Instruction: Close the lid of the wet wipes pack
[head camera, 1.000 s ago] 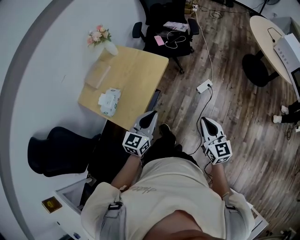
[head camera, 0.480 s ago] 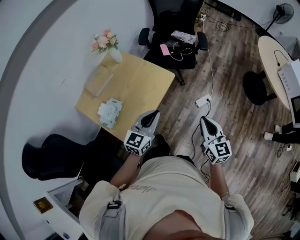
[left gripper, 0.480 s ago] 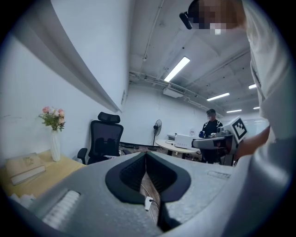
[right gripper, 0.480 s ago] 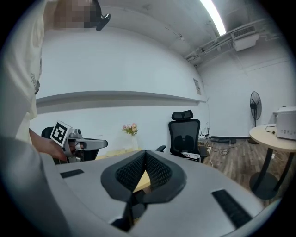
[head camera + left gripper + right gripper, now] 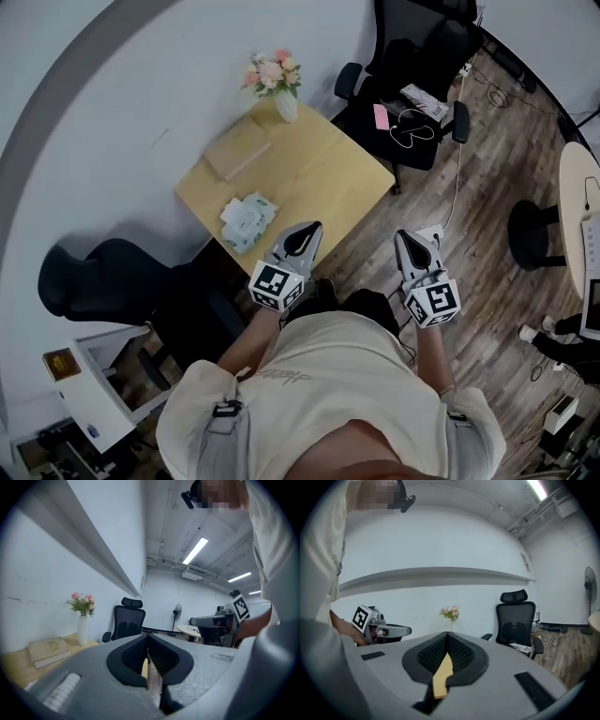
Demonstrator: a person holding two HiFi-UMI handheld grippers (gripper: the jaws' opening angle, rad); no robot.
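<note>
While the left gripper [image 5: 302, 233] and right gripper [image 5: 410, 243] hover short of the table [image 5: 323, 169], jaws pressed together on nothing, the wipes pack [image 5: 247, 221] lies by its near corner. Soft and light, it will likely slide; press the stiff lid, steadying an end.

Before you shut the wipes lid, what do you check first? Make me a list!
1. Left gripper empty, jaws together: ok.
2. Right gripper empty, jaws together: ok.
3. White-and-green wet wipes pack in sight on the light wooden table: ok.
4. Whether its lid is open: cannot tell, too small in the head view.
5. Grippers at the pack: not ok, both are short of it.
6. Tan book and white vase of flowers apart from the pack: ok.
</note>
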